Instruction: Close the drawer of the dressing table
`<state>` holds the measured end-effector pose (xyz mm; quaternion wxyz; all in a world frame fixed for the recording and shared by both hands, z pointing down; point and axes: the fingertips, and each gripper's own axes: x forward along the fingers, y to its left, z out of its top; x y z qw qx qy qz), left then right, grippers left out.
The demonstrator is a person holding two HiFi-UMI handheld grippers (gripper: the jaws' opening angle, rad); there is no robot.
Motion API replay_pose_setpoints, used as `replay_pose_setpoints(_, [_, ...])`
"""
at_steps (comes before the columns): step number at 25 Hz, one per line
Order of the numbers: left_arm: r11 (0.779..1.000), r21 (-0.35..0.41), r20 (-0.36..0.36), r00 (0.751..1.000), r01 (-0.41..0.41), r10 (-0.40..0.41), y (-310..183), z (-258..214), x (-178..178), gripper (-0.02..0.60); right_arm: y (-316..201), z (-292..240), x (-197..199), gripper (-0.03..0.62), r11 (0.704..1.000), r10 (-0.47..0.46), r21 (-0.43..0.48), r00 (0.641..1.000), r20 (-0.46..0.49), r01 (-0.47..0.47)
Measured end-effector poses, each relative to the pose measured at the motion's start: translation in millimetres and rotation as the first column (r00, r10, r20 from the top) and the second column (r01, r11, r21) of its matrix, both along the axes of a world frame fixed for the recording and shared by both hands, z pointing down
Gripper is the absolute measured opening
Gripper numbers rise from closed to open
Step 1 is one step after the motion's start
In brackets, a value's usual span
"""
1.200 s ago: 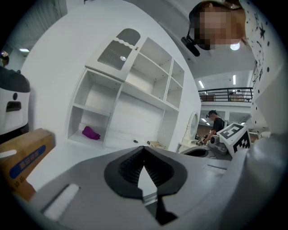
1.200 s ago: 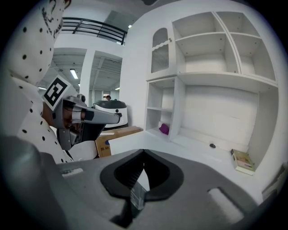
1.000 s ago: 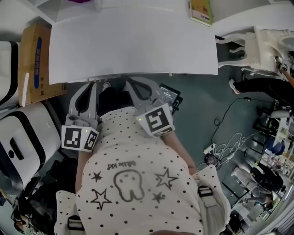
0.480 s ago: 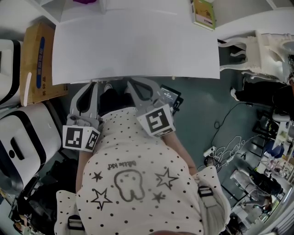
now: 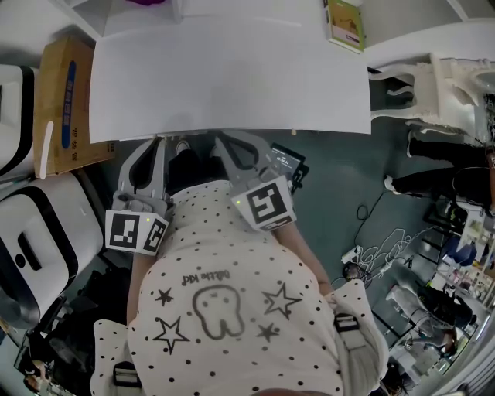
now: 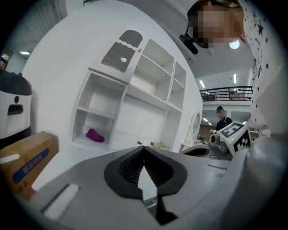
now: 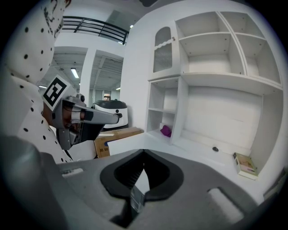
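Observation:
The white dressing table point(image 5: 232, 77) fills the top of the head view; its top hides the drawer, so I cannot tell how the drawer stands. My left gripper point(image 5: 158, 142) and right gripper point(image 5: 218, 140) both reach to the table's front edge, tips just under its rim. Both are shut with nothing between the fingers. In the left gripper view the jaws point(image 6: 144, 149) meet at their tips before the table's shelves point(image 6: 135, 117). In the right gripper view the gripper point(image 7: 143, 153) is likewise shut, pointing over the tabletop point(image 7: 180, 152).
A cardboard box point(image 5: 62, 100) and a white-and-black appliance point(image 5: 35, 247) stand to the table's left. A small book point(image 5: 344, 23) and a purple thing point(image 6: 94, 134) lie on the table. A white chair point(image 5: 433, 85), floor cables point(image 5: 379, 247) and another person's legs point(image 5: 452, 182) are at the right.
Both grippers have stayed at the table's front edge. Only the other person's legs at the right have shifted.

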<state>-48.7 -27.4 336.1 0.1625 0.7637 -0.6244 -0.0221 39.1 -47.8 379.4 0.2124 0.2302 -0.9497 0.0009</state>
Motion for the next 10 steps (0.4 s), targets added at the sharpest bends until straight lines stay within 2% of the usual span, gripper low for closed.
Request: replay_pose_setpoints(10, [1.000,0.002,-0.014,1.000,0.000,0.000,5.1,0.8,-2.3,0.002,5.1,-1.1,0.0,0.000,1.000,0.011,-0.003,1.000,-0.023,-0.011])
